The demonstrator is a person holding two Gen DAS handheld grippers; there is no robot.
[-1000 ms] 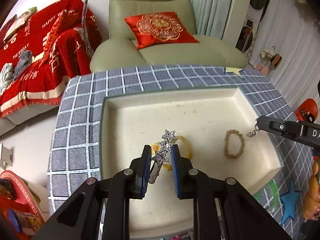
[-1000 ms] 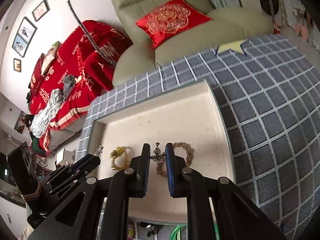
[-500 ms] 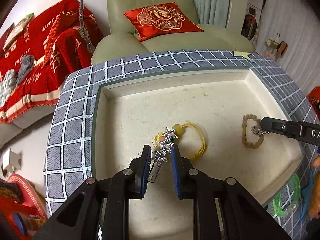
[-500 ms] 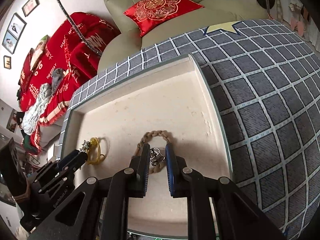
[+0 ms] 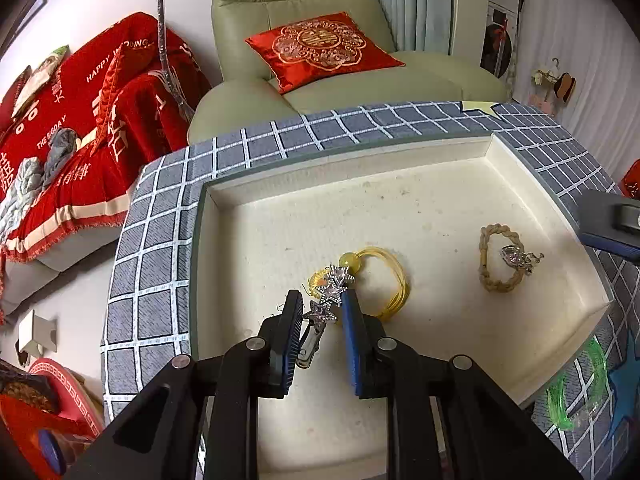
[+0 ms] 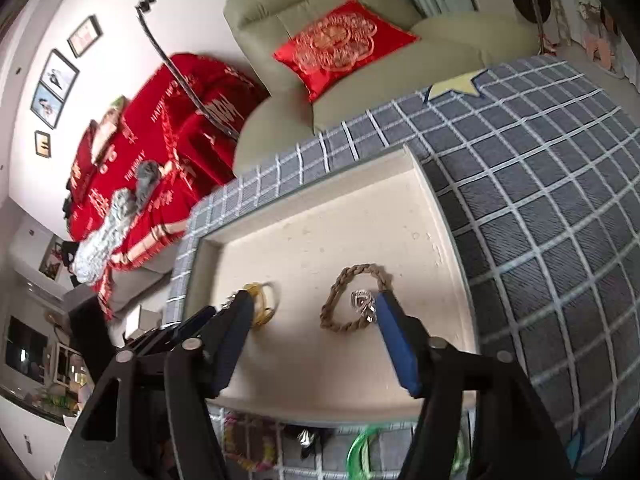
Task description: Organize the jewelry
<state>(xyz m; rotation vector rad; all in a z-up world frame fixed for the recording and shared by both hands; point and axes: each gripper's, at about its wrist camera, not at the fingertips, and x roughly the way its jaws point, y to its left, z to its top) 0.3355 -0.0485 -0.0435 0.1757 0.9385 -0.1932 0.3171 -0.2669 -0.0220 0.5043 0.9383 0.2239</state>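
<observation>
A cream tray (image 5: 360,208) (image 6: 320,240) sits on a grey checked cloth. My left gripper (image 5: 320,312) is shut on a silver star hair clip (image 5: 331,290), held just above a yellow cord bracelet (image 5: 390,280) (image 6: 262,304) on the tray floor. At the tray's right lies a braided tan bracelet (image 5: 486,256) (image 6: 340,284), and a small silver charm piece (image 5: 516,258) (image 6: 362,304) rests on it. My right gripper (image 6: 312,304) hangs over that bracelet, its jaws opening. The charm lies free beside the right fingertip (image 6: 386,308), not pressed by either pad.
A green bangle (image 5: 576,392) (image 6: 360,452) lies on the cloth (image 6: 540,220) in front of the tray, with other small items near it. Behind the table stand a green armchair (image 5: 300,12) with a red cushion and a sofa under a red throw (image 5: 80,120).
The right gripper came down to the braided bracelet with the silver charm, then spread its jaws and let it go. The left gripper, holding the star clip, came closer to the yellow bracelet.
</observation>
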